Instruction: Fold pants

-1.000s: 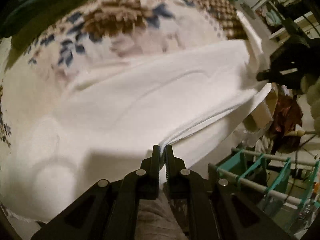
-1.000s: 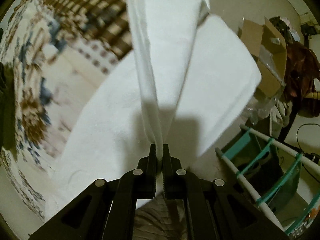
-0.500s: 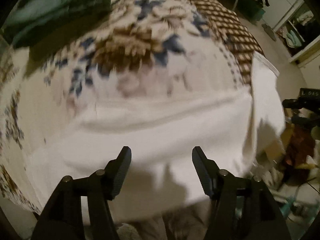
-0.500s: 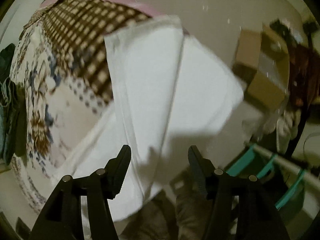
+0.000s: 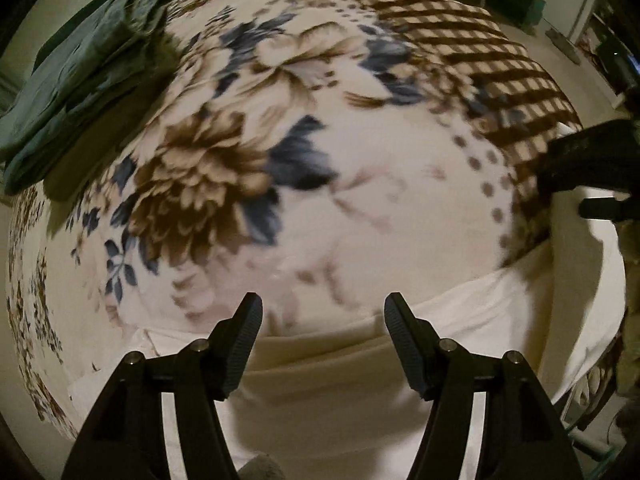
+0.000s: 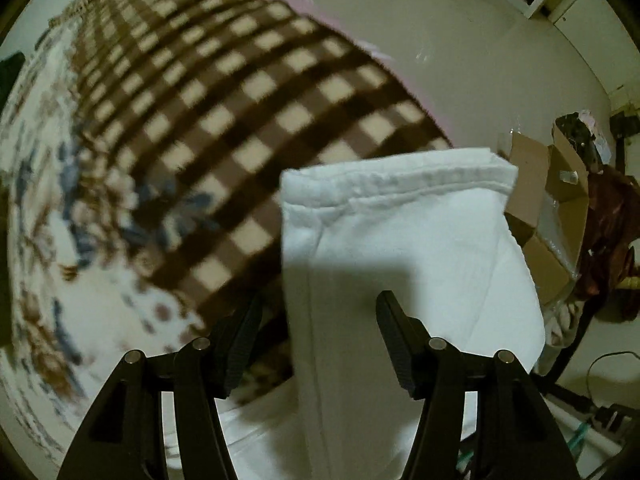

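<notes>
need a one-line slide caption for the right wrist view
Right gripper open above the white pants, whose hemmed end lies across the brown-checked blanket; cardboard box on the floor beyond.

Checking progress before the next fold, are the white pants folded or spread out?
Folded: the white pants lie doubled in layers, hems stacked.

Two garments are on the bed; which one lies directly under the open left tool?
The white pants, spread at the near edge below the left tool. The folded dark green garment lies apart, at the bed's far left side.

White pants (image 5: pixel 460 320) on patterned blanket (image 5: pixel 360 200)
</notes>
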